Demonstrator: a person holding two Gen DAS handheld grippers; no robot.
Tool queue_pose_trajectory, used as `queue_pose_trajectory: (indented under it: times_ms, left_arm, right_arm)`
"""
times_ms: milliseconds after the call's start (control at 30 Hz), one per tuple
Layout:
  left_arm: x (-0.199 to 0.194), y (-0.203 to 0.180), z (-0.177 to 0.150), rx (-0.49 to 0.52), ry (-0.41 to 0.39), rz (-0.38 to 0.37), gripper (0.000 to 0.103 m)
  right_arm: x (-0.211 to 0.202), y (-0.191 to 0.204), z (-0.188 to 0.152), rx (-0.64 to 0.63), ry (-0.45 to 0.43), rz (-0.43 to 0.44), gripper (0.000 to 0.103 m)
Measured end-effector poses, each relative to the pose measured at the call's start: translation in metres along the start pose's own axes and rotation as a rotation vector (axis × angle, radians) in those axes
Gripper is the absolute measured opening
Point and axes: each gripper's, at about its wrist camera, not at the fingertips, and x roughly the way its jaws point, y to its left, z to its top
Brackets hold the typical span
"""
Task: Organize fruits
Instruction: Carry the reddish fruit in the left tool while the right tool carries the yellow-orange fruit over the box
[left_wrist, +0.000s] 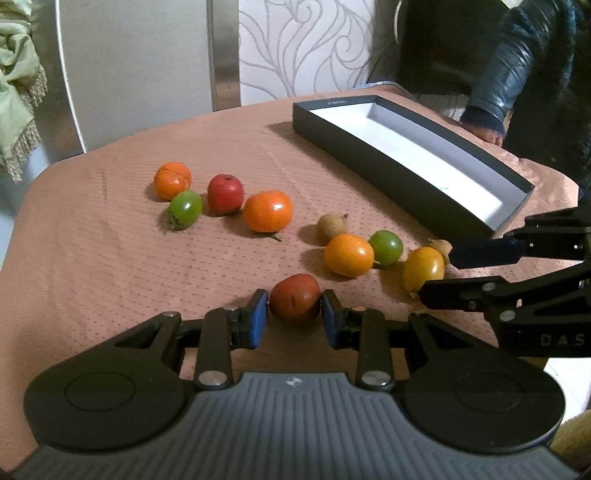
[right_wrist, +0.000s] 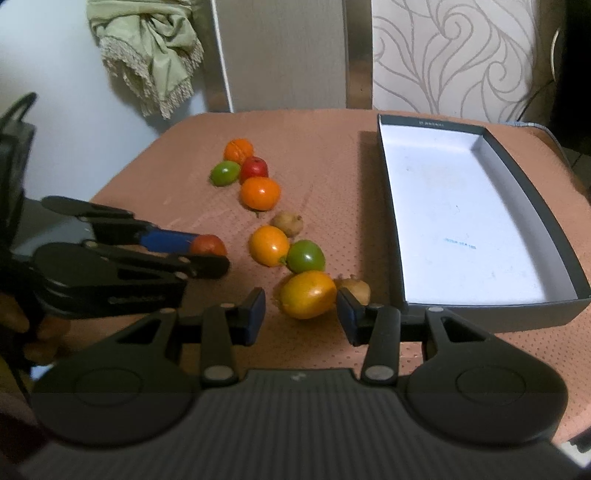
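My left gripper (left_wrist: 294, 306) is shut on a reddish-brown fruit (left_wrist: 295, 298) low over the brown tablecloth. The right wrist view shows the same fruit (right_wrist: 208, 244) at the left gripper's (right_wrist: 210, 254) tips. My right gripper (right_wrist: 301, 299) straddles a yellow-orange fruit (right_wrist: 308, 293) that rests on the cloth. Its right pad is at the fruit's skin and a gap shows at the left pad, so it stands open. In the left wrist view the right gripper (left_wrist: 437, 273) comes in from the right with that fruit (left_wrist: 421, 269) at its tips.
Several more fruits lie loose: two mandarins (left_wrist: 267, 211), a red one (left_wrist: 225, 194), two green ones (left_wrist: 385, 247), an orange one (left_wrist: 349, 254) and two small brown ones (left_wrist: 331, 229). A dark box (left_wrist: 388, 162) with a white inside stands at the back right. A person's hand (left_wrist: 487, 134) rests behind it.
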Motion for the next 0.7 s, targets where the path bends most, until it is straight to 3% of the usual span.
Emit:
queue_pose_trajectory:
  times_ms: [700]
  left_arm:
    - [0.006, 0.009, 0.003, -0.033, 0.01, 0.03, 0.037]
  right_arm:
    - [0.024, 0.002, 0.001, -0.062, 0.037, -0.023, 0.045]
